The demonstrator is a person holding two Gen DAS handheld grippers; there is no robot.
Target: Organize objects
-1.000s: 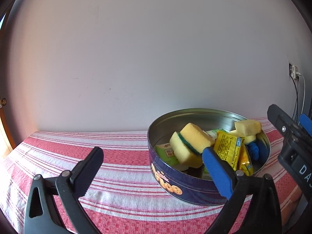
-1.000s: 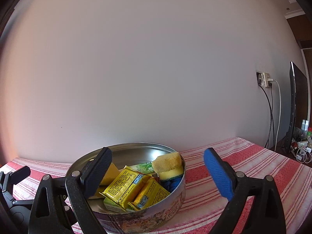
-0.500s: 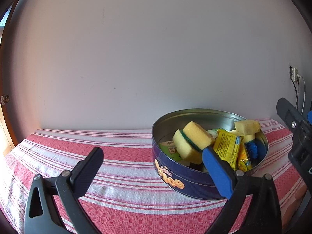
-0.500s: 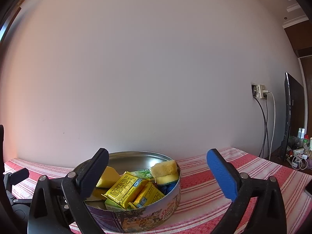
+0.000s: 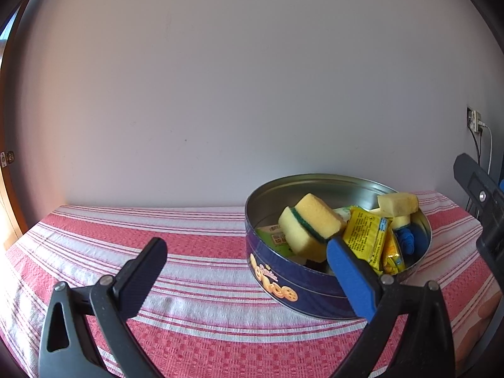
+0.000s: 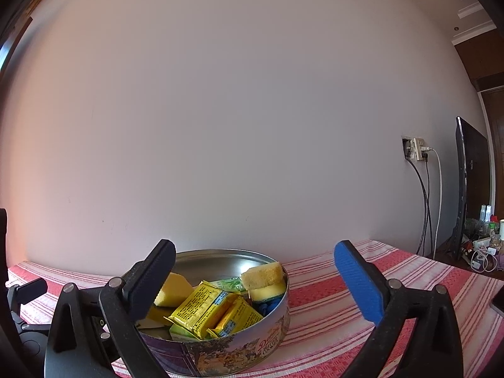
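Note:
A round blue cookie tin (image 5: 293, 293) (image 6: 252, 356) stands on the red-and-white striped tablecloth (image 5: 189, 252). It holds yellow sponges (image 5: 310, 225) (image 6: 263, 272), yellow packets (image 5: 365, 236) (image 6: 201, 308), a green packet (image 6: 230, 283) and something blue (image 5: 406, 239). My left gripper (image 5: 245, 261) hovers open just left of the tin, nothing between its fingers. My right gripper (image 6: 253, 267) is open above the tin's near side, holding nothing. The right gripper's body (image 5: 482, 201) shows at the right edge of the left wrist view.
A plain wall runs close behind the table. At the right are a wall socket with cables (image 6: 419, 151), a dark screen (image 6: 469, 189) and a cluttered low surface (image 6: 485, 239). Part of the left gripper (image 6: 28, 289) shows at the far left of the right wrist view.
Both views have drawn back a little from the tin, which now looks smaller and lower. The right gripper's fingers have spread slightly wider. The tin's contents have not moved.

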